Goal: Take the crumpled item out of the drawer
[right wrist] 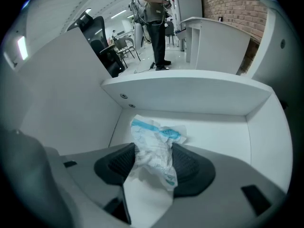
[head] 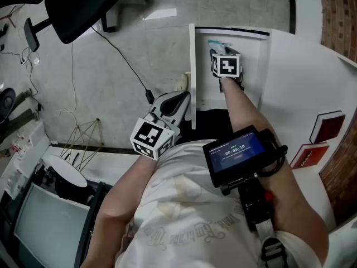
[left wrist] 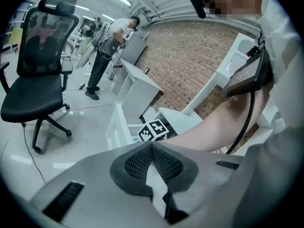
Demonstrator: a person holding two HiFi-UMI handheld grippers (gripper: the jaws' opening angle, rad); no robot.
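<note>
My right gripper [right wrist: 152, 161] points steeply down into the open white drawer [head: 192, 82], and its jaws are drawn in on the crumpled item [right wrist: 153, 146]. This is a white wrapper with blue print. It stands bunched between the two dark pads [right wrist: 190, 167] and touches both, with its top sticking up above them toward the drawer's far wall. In the head view the same wrapper [head: 214, 42] shows at the far end of the drawer, just beyond my marker cube.

My left gripper [left wrist: 152, 148] hangs outside the drawer, beside its near left corner. Its jaws are pressed together at the tips with nothing between them. A small screen [head: 237, 152] is strapped to my right forearm, on the near side of the drawer.
</note>
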